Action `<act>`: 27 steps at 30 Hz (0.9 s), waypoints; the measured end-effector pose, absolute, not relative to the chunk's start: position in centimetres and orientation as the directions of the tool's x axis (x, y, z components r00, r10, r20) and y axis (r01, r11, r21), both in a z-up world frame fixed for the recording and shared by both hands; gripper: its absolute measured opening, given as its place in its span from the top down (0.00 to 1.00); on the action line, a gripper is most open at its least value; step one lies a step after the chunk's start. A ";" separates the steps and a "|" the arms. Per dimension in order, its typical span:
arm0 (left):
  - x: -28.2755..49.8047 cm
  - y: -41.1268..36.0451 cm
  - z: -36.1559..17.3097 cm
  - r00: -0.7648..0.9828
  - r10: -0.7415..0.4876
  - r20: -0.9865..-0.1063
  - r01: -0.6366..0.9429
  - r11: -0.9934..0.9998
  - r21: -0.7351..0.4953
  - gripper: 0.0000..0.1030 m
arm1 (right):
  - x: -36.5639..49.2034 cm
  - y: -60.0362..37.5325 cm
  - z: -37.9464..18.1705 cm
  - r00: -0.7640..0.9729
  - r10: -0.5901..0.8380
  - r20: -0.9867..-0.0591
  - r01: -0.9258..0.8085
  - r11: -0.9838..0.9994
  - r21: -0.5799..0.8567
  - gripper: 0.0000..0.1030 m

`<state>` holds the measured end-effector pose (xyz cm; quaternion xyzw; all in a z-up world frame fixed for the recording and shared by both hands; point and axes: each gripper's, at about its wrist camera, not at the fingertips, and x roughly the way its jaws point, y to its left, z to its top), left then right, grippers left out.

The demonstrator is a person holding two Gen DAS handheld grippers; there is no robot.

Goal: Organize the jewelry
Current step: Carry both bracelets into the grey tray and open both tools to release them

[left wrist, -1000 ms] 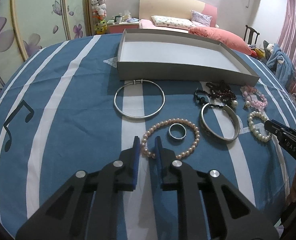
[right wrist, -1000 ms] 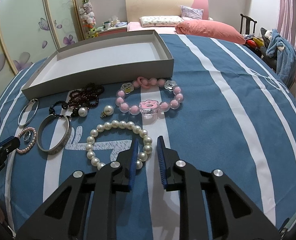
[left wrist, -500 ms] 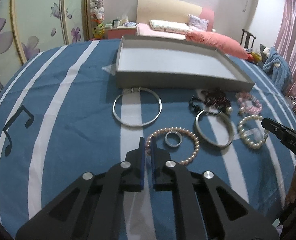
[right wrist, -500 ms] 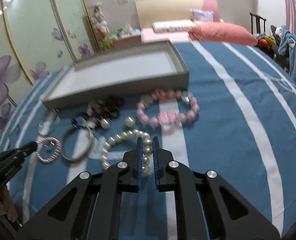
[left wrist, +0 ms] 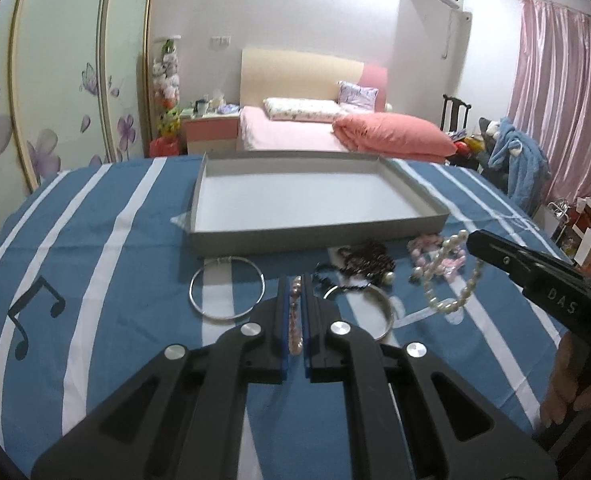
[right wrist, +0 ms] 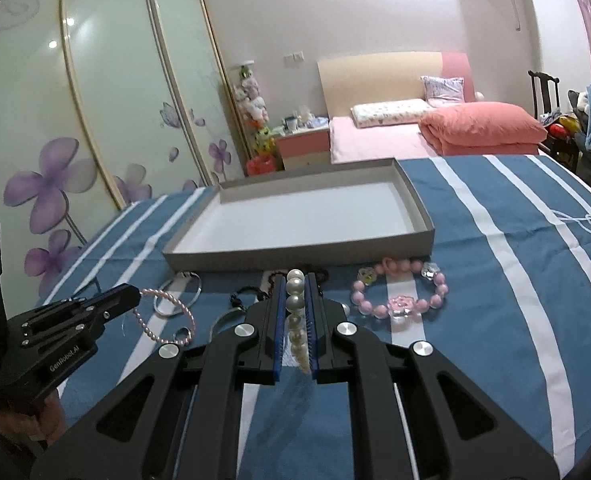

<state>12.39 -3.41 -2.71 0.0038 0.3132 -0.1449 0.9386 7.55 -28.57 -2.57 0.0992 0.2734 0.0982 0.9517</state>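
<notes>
Left wrist view: left gripper point(left wrist: 294, 312) fingers are clenched on a pink bead bracelet point(left wrist: 294, 320), lifted; the empty grey tray point(left wrist: 315, 236) lies straight ahead toward the table's far edge.

Right wrist view: right gripper point(right wrist: 295, 320) fingers grasp a white pearl bracelet point(right wrist: 295, 312), apparently hanging; the tray sits just beyond.

Support: table under a blue cloth point(left wrist: 107, 280) with white stripes and black music-note print. On it:
- grey tray point(left wrist: 315, 236) at 12 o'clock, white inside.
- thin silver hoop point(left wrist: 227, 294) at 10 o'clock of centre, just in front of the tray wall.
- silver bangle point(left wrist: 379, 300) near centre, touching the dark bead strand point(left wrist: 365, 262) at its 12.
- pink bead bracelet point(right wrist: 399, 294) at 2 o'clock, near the tray's right corner.

Whether the small ring point(right wrist: 183, 334) rests on the cloth: can't tell.
</notes>
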 end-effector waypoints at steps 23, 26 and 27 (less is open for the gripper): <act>12.7 -4.7 2.3 0.897 -0.115 -0.426 0.145 0.989 0.039 0.94 | 7.3 -28.0 2.7 0.937 0.171 -0.306 -0.125 0.979 0.164 0.90; 13.8 -5.2 2.9 0.907 -0.102 -0.409 0.136 0.989 0.055 0.94 | 8.3 -28.0 3.1 0.946 0.160 -0.281 -0.120 0.981 0.155 0.90; 14.4 -5.5 3.1 0.910 -0.099 -0.403 0.135 0.989 0.062 0.94 | 8.7 -28.0 3.2 0.948 0.159 -0.275 -0.120 0.981 0.154 0.90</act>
